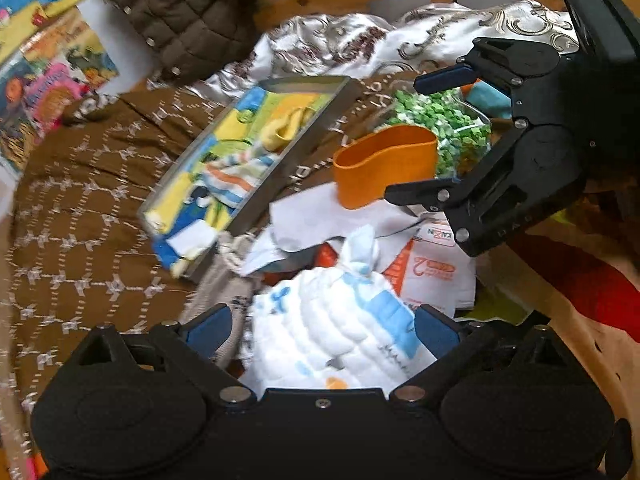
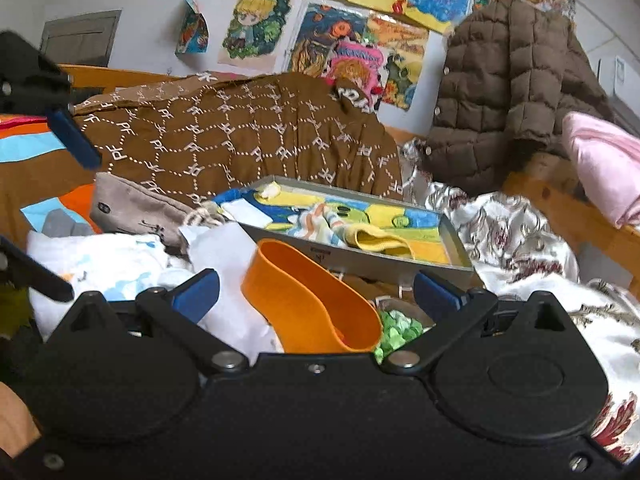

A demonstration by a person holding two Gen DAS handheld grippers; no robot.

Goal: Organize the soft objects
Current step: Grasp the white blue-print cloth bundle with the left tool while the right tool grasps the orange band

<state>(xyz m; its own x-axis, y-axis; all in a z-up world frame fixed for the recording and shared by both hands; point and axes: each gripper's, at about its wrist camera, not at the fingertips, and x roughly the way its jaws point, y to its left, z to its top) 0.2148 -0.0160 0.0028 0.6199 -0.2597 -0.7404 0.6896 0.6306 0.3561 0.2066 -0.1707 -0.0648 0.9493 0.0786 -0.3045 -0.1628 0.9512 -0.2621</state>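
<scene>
A white quilted cloth with blue marks (image 1: 332, 320) lies bunched between the open fingers of my left gripper (image 1: 322, 330); it also shows in the right wrist view (image 2: 100, 264). An orange elastic band (image 1: 384, 164) stands looped on white paper, and my right gripper (image 2: 316, 292) is open around it (image 2: 312, 300). In the left wrist view the right gripper (image 1: 432, 136) comes in from the right. A grey tray (image 1: 304, 136) holds a yellow band (image 1: 284, 128) and a striped cloth (image 1: 232, 176).
A bag of green pieces (image 1: 452, 128) lies behind the orange band. A brown patterned quilt (image 1: 80, 208), a silvery patterned cloth (image 1: 360, 44), a brown puffer jacket (image 2: 508, 92), a beige pouch (image 2: 136, 208) and a wooden bed frame (image 2: 568, 216) surround the tray.
</scene>
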